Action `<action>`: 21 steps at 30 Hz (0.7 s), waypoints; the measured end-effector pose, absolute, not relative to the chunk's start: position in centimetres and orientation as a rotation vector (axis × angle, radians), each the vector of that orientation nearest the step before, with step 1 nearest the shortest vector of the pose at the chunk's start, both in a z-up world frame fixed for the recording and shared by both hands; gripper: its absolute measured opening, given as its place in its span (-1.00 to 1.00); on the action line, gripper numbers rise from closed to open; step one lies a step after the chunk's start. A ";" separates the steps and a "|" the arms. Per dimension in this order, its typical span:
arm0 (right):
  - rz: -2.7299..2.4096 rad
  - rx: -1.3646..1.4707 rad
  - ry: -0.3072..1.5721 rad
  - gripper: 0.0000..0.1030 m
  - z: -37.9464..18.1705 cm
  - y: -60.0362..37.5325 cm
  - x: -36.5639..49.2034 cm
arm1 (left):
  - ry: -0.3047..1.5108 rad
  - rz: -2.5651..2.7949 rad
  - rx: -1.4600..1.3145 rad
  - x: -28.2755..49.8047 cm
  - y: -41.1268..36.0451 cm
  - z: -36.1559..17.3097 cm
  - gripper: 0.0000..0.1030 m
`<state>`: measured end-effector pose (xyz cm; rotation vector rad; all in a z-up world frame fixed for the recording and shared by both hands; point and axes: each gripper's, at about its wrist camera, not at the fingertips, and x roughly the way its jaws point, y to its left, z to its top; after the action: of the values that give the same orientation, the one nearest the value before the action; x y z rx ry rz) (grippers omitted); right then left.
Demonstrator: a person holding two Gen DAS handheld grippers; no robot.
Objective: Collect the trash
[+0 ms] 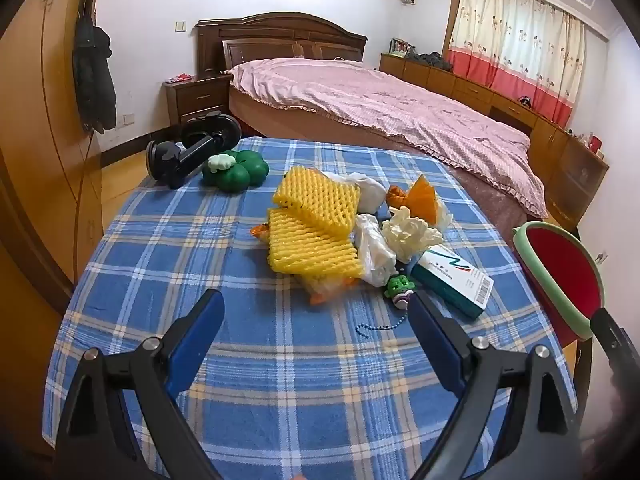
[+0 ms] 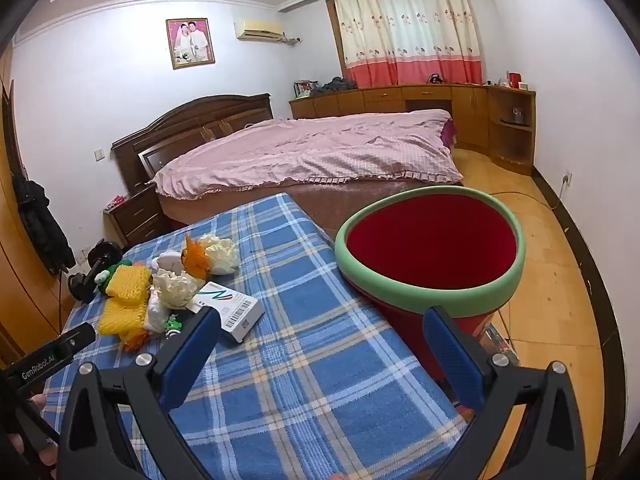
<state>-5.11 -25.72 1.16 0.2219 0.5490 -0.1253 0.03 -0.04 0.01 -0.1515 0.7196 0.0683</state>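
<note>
A pile of trash lies on the blue plaid tablecloth [image 1: 280, 360]: yellow foam fruit nets [image 1: 312, 224], crumpled white tissues [image 1: 408, 232], orange peel [image 1: 420, 196], and a white and teal box [image 1: 456, 280]. My left gripper [image 1: 316, 312] is open just in front of the pile, empty. The pile also shows in the right wrist view, with the foam nets [image 2: 124, 300] and the box [image 2: 236, 312]. A red bin with a green rim [image 2: 432, 248] stands at the table's right edge. My right gripper [image 2: 320, 328] is open and empty, between the box and the bin.
A green clover-shaped toy [image 1: 236, 170] and a black suction mount [image 1: 192, 148] sit at the table's far left. A small green keychain figure [image 1: 400, 286] lies by the box. A bed with a pink cover [image 1: 380, 108] is behind the table. The bin also shows at the right of the left wrist view [image 1: 560, 272].
</note>
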 end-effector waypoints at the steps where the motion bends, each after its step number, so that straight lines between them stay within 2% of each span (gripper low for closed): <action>1: -0.125 0.222 0.554 1.00 1.2 -25.7 -5.0 | 0.719 0.068 -0.153 0.0 0.0 0.0 0.80; 21: -0.121 0.227 0.571 1.00 0.8 -25.8 -5.0 | 0.718 0.065 -0.151 -0.1 -0.2 -0.3 0.80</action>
<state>-4.96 -25.80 0.83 0.2269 0.5708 -0.1209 -0.15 -0.20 -0.31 -0.1513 0.7175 0.0650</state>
